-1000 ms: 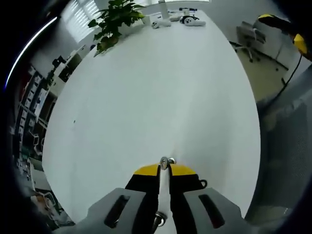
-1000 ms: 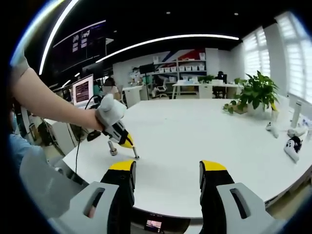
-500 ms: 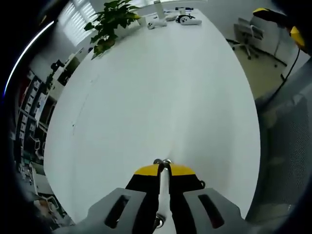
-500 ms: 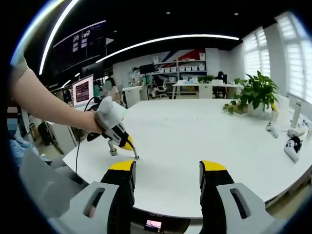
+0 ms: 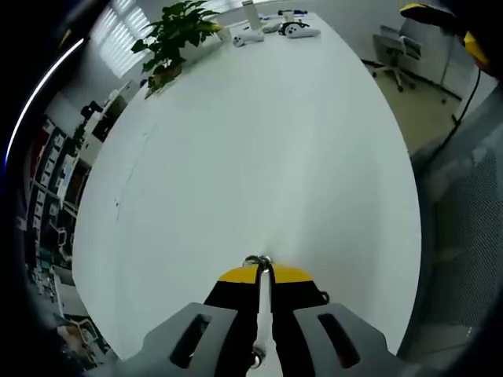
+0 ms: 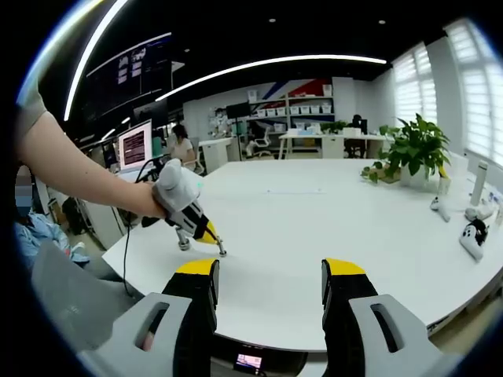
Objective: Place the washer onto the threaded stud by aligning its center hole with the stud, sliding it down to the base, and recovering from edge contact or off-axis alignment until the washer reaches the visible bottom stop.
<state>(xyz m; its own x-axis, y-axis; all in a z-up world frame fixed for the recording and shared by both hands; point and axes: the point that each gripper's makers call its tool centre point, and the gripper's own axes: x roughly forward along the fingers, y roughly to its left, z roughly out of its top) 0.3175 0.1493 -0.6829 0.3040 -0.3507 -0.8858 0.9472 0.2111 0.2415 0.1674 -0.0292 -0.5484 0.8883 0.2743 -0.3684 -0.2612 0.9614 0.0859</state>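
Observation:
In the left gripper view, my left gripper [image 5: 260, 271] has its yellow-tipped jaws shut on a small metal washer [image 5: 258, 261] that sticks out at their tip, just above the white table [image 5: 259, 141]. The right gripper view shows a person's hand holding that left gripper [image 6: 211, 234] angled down, its metal tip piece [image 6: 222, 250] at the table surface. A short metal stud [image 6: 182, 242] stands upright close beside it, to its left. My right gripper [image 6: 271, 271] hangs open near the table's front edge, with nothing between its jaws.
A potted plant [image 5: 173, 31] and white controllers [image 5: 299, 30] sit at the table's far end; the right gripper view has the plant [image 6: 415, 149] and controllers [image 6: 474, 236] on the right. An office chair [image 5: 397, 59] stands beyond the table edge. Desks and monitors fill the background.
The left gripper has tilted slightly, so its view shifted; the washer stays in its jaws. Seen from the right, it has barely moved. The right gripper is still.

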